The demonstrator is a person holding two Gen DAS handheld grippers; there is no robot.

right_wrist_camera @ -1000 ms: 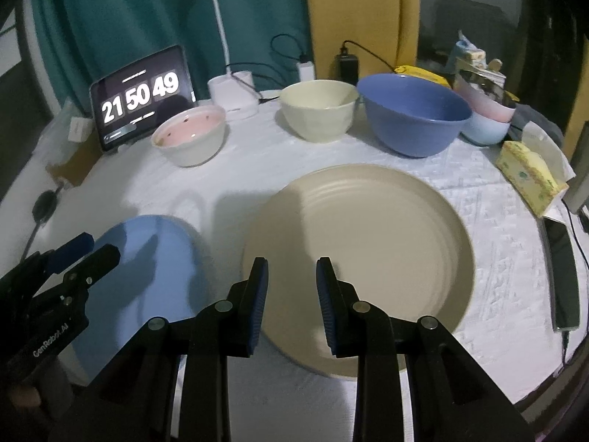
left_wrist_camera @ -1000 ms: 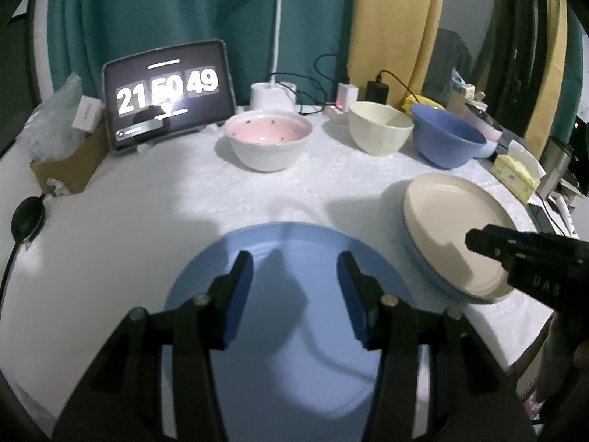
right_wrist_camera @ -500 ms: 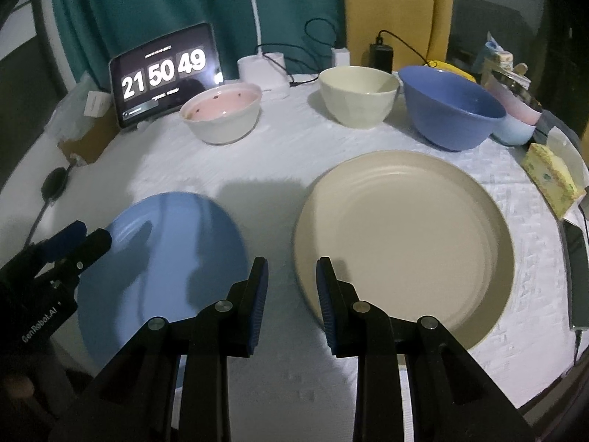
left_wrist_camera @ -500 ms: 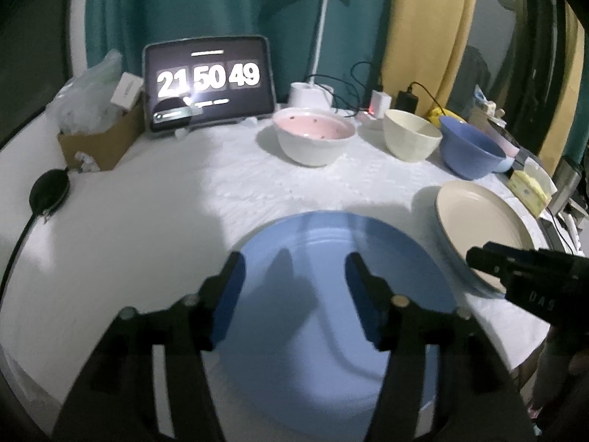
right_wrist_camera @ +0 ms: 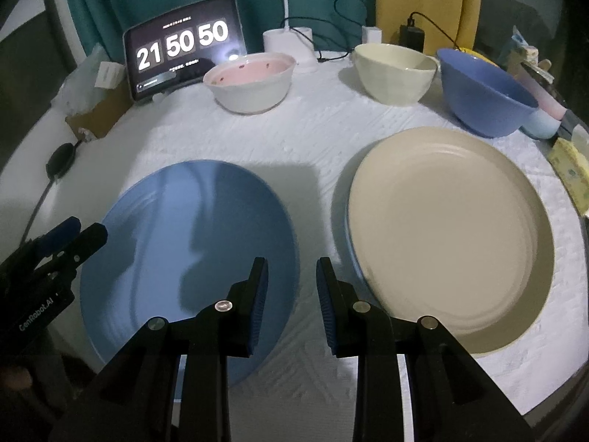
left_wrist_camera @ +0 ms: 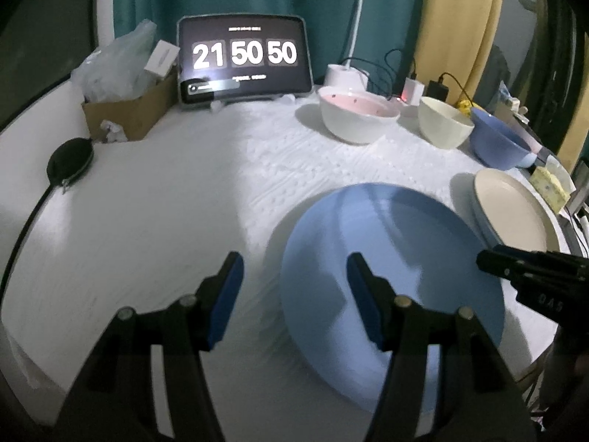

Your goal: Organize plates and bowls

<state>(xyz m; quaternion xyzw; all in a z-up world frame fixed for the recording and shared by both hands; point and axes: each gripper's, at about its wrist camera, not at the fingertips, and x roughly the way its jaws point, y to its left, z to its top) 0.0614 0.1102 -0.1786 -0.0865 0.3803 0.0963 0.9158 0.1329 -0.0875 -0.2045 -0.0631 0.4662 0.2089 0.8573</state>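
Note:
A blue plate (left_wrist_camera: 397,276) lies flat on the white tablecloth near the front edge. My left gripper (left_wrist_camera: 294,276) hovers open at its left rim, one finger over the cloth and the other over the plate, gripping nothing. To the right lies a beige plate (right_wrist_camera: 449,235) stacked on another plate's pale rim. My right gripper (right_wrist_camera: 291,276) is open with a narrow gap, over the cloth between the blue plate (right_wrist_camera: 184,243) and the beige one. At the back stand a pink-lined bowl (right_wrist_camera: 250,81), a cream bowl (right_wrist_camera: 394,73) and a blue bowl (right_wrist_camera: 482,92).
A tablet clock (left_wrist_camera: 244,62), a lamp base (right_wrist_camera: 291,42) and chargers with cables line the back. A cardboard box (left_wrist_camera: 129,110) and a black pouch (left_wrist_camera: 70,162) with a cord sit at the left. A yellow sponge (right_wrist_camera: 570,173) lies at the right edge.
My left gripper's jaws have widened and it has shifted left, from over the blue plate's middle to its left rim. My right gripper has slid left off the beige plate to the gap between plates.

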